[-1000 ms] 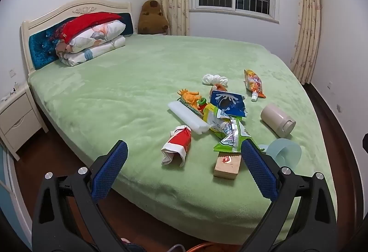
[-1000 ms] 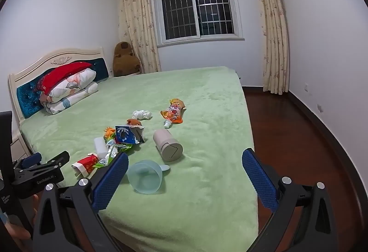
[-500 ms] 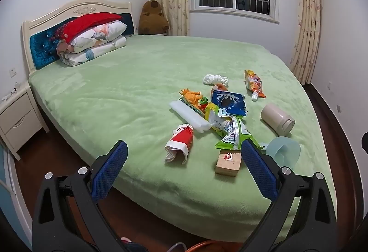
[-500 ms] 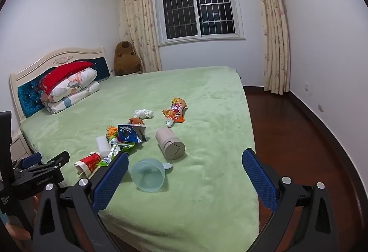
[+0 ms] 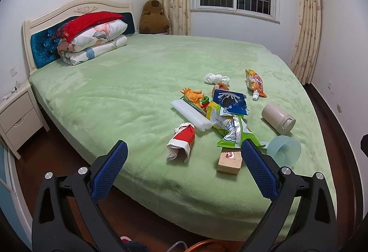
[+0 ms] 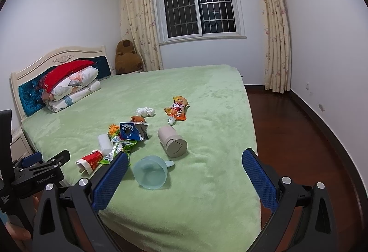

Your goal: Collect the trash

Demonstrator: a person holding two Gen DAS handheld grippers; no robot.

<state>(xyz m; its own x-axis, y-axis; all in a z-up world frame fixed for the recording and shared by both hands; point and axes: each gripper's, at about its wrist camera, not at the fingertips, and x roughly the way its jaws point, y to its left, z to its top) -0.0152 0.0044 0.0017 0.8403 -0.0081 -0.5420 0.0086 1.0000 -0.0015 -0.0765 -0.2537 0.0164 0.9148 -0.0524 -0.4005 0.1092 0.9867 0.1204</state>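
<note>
I hold both tools short of the bed [image 5: 128, 100], near its foot edge. The left gripper [image 5: 182, 161] is spread wide and carries nothing; the right gripper [image 6: 185, 168] is likewise spread and empty.

The trash lies in a loose heap on the green cover, towards the foot edge and the right-hand side. Nearest the left gripper: a red-and-white carton [image 5: 181, 142], crushed and lying on its side, and a small tan block [image 5: 229, 160] at the very edge. Behind them a white foam strip [image 5: 192, 115], a green foil wrapper [image 5: 237, 133], a blue pouch [image 5: 228, 102], an orange spouted pouch [image 5: 255, 85] and a white wad [image 5: 216, 78].

Handling, as I judge it — all light. The wrappers are thin, slick and will crumple; I would pinch a free corner or edge rather than the flat face. The carton is soft; grip across its folded end. The block looks stiff enough to take by opposite sides.

Obstructions: a beige lidded canister [image 6: 172, 141] and a pale blue cup [image 6: 150, 174], both tipped over, lie just beside the heap and nearest the right gripper. Whether they count as trash I cannot tell. The wrappers overlap — lifting one may drag another. No bin is in view.
</note>
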